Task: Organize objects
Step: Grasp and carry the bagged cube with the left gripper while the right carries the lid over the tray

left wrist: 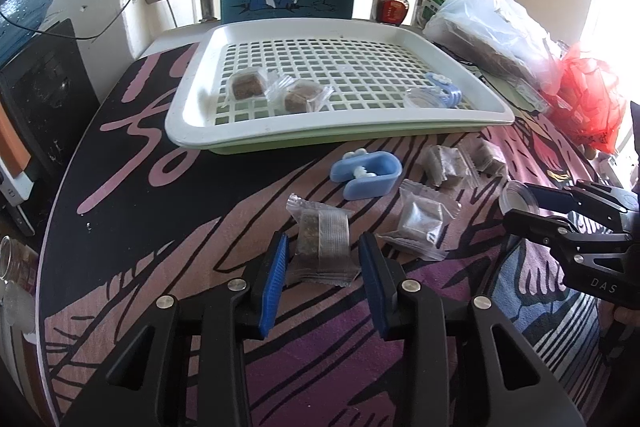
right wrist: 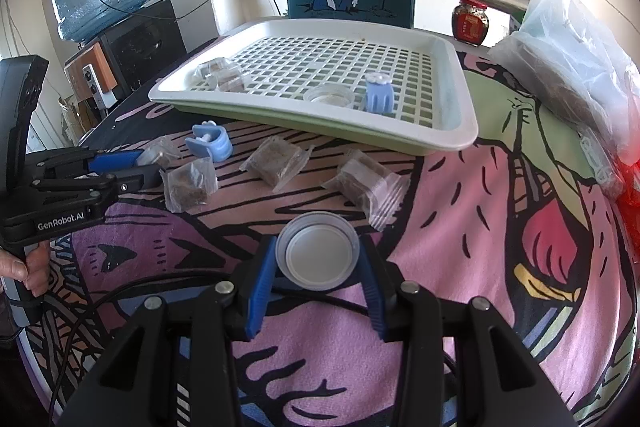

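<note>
Left gripper (left wrist: 324,263), lower centre of its frame, closes on a clear packet (left wrist: 322,247) of brown block, long axis running up-frame. Right gripper (right wrist: 320,267) pinches a round cap (right wrist: 318,255). Tray (left wrist: 192,115) sits above, mid-frame.

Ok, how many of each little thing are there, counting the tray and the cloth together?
brown packets: 6
blue clips: 2
clear round cups: 2
Total: 10
</note>
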The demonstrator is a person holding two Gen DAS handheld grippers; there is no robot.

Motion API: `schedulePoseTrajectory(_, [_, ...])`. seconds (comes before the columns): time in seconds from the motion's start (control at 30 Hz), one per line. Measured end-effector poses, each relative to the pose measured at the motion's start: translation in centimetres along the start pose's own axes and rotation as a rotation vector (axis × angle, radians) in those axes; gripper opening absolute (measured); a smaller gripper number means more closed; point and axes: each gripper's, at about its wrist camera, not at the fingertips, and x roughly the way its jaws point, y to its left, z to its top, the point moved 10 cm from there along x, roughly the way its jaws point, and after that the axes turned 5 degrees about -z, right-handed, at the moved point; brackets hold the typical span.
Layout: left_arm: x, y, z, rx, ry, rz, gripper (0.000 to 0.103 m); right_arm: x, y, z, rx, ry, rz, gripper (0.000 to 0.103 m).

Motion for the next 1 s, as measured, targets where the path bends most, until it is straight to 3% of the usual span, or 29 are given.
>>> schedulePoseTrajectory(0.37, [-1.7,-0.9,0.8,0.045,-0.088,0.009,0.035,-0.6,-0.2,0.3,0.009,-0.029,0.008,0.040])
schedulePoseTrajectory(0.67, [-3.0,-0.7,1.5,0.018,-0.140,-0.034,0.035,-0.9,-0.5,0.5,0.025,-0.053,0.018,0.040])
schedulePoseTrajectory(0.87, [-5.0,0.0,4.1,0.011,-0.181,-0.055,0.035,-0.7,-0.8,0.6,0.068,-0.038,0.069,0.040])
schedulePoseTrajectory(1.0, [-6.0,0.6,6.9,0.035,-0.221,-0.045,0.035,-1.7,-1.1,2.6,0.094,-0.050,0.115,0.040])
